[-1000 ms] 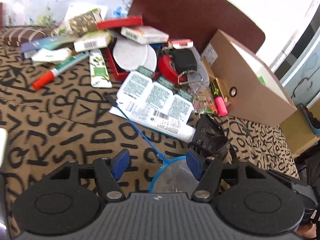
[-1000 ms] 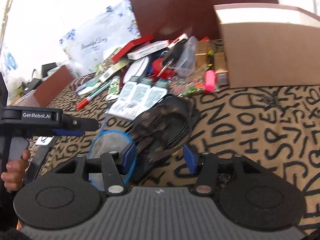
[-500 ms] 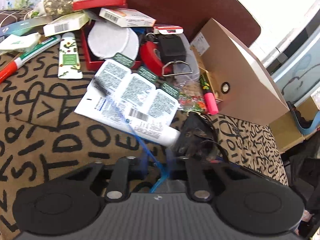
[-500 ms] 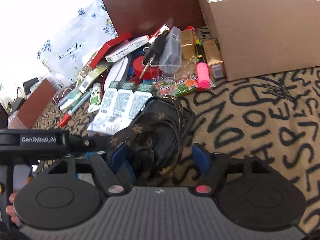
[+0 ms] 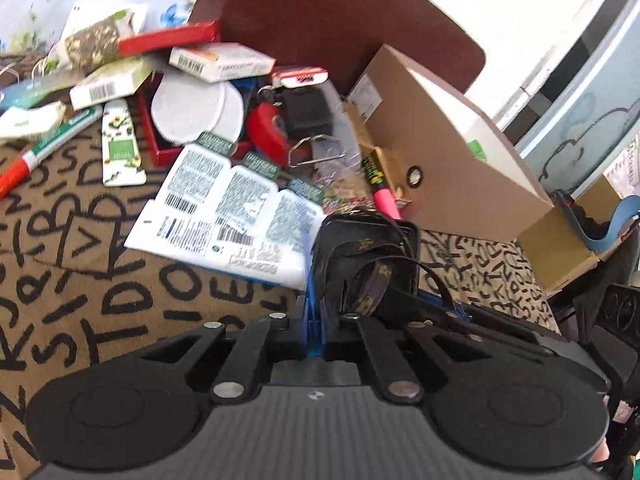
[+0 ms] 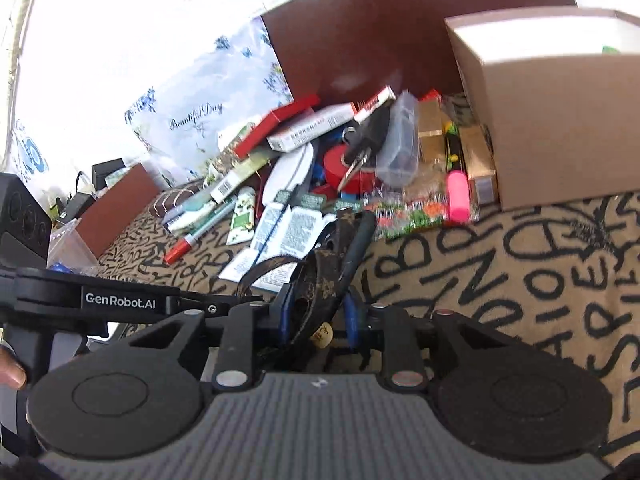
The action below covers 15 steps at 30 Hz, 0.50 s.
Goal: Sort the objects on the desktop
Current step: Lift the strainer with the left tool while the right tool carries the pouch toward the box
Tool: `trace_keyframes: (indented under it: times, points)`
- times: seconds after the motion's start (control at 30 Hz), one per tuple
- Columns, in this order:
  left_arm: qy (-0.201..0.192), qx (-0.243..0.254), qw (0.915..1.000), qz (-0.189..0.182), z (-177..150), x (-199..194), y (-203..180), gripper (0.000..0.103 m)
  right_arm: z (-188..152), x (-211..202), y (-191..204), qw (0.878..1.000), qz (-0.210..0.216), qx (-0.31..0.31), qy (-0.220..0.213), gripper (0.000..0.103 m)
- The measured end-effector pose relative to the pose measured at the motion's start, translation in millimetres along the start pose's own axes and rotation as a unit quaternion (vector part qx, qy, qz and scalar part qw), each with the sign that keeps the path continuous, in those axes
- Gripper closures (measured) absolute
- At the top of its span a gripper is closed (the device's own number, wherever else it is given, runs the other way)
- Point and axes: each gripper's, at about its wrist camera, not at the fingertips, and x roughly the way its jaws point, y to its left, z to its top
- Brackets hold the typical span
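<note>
My left gripper [image 5: 314,330] is shut on the thin blue handle of a small net strainer [image 5: 313,312]; the net itself is hidden under the gripper. My right gripper [image 6: 318,316] is shut on a dark brown patterned pouch with straps [image 6: 328,276], lifted off the cloth; the same pouch [image 5: 366,256] shows just right of my left fingers. The left gripper body [image 6: 120,302] sits close at the right gripper's left. A pile of desktop objects lies beyond: white sachet pack [image 5: 236,208], red tape roll [image 5: 266,134], pink highlighter [image 6: 458,198].
An open cardboard box [image 6: 560,128] stands at the right on the letter-print cloth [image 6: 520,272]. A dark red board [image 5: 320,20] leans behind the pile. A red marker [image 6: 182,246], cartons and a floral bag [image 6: 208,120] lie at the left.
Both grippers closed: the left on the blue strainer handle, the right on the brown pouch. The pouch has been raised off the cloth and both views have moved closer to the pile.
</note>
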Motion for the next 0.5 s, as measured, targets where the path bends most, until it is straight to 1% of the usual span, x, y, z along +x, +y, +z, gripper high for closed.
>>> trace_keyframes:
  times: [0.07,0.13,0.33,0.5]
  points:
    - [-0.007,0.009,0.9999,-0.002,2,-6,-5,0.101,3,-6,1,1.0,0.001,-0.002,-0.005,0.084]
    - [-0.016,0.019,0.9997,-0.002,5,-11,-12,0.101,5,-11,2,1.0,0.004,-0.007,-0.011,0.089]
    - [-0.033,0.049,0.9983,0.0,13,-22,-27,0.101,13,-26,5,0.999,0.0,-0.03,-0.025,0.094]
    - [-0.05,0.065,0.9967,-0.001,21,-31,-40,0.101,22,-43,5,0.998,-0.011,-0.05,-0.046,0.094]
